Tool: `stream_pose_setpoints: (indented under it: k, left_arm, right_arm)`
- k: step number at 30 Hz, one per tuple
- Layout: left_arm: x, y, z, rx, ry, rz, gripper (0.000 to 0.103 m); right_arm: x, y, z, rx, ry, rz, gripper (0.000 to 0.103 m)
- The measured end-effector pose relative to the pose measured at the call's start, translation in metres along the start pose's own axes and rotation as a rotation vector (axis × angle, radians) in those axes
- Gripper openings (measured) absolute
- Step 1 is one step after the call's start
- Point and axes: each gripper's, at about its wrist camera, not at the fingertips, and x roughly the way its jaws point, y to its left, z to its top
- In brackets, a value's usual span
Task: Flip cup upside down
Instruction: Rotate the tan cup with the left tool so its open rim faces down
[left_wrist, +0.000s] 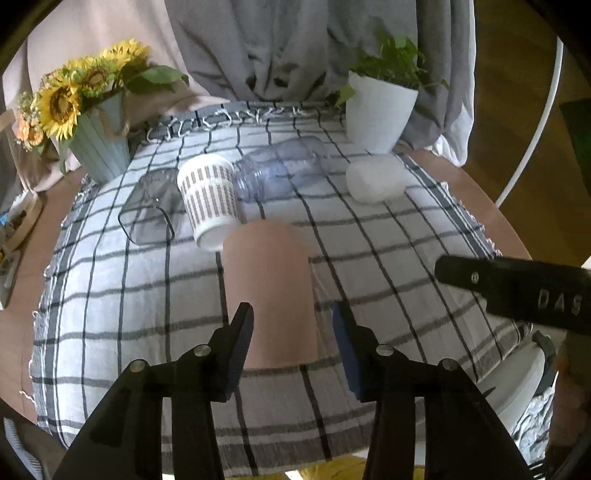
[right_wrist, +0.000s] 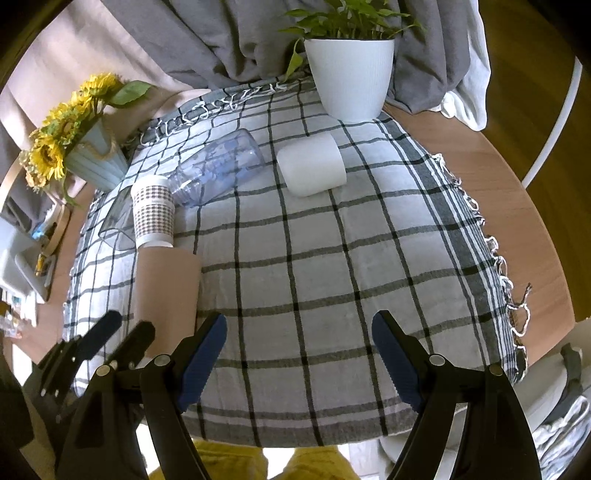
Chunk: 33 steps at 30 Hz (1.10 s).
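cup (left_wrist: 269, 295): light, stiff, smooth, likely slippery | hold: mid-wall | left tool (left_wrist: 291, 332): apart, straddling cup | right tool (right_wrist: 299, 354): apart, empty

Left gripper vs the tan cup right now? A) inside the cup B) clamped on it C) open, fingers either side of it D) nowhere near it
C: the left gripper is open, its fingers flanking the tan cup with a gap visible on the right side.
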Motion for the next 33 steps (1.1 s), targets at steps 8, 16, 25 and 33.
stream_pose_setpoints:
  k: [8,16,25,33]
  left_arm:
    - [0.022,-0.006,-0.010,0.045,0.056,0.034,0.069]
    - [0.043,-0.003,-0.009,0.063,0.065,0.096,0.069]
    - [0.053,0.003,-0.010,0.058,0.083,0.084,0.066]
    - [0.033,0.005,-0.003,0.062,0.079,0.041,0.066]
  right_arm:
    - [0.009,-0.009,-0.007,0.022,0.031,-0.009,0.081]
    - [0.015,-0.018,-0.011,0.040,0.053,-0.010,0.081]
    - [0.015,-0.017,-0.010,0.036,0.052,-0.008,0.081]
    - [0.015,-0.014,-0.010,0.031,0.050,0.000,0.081]
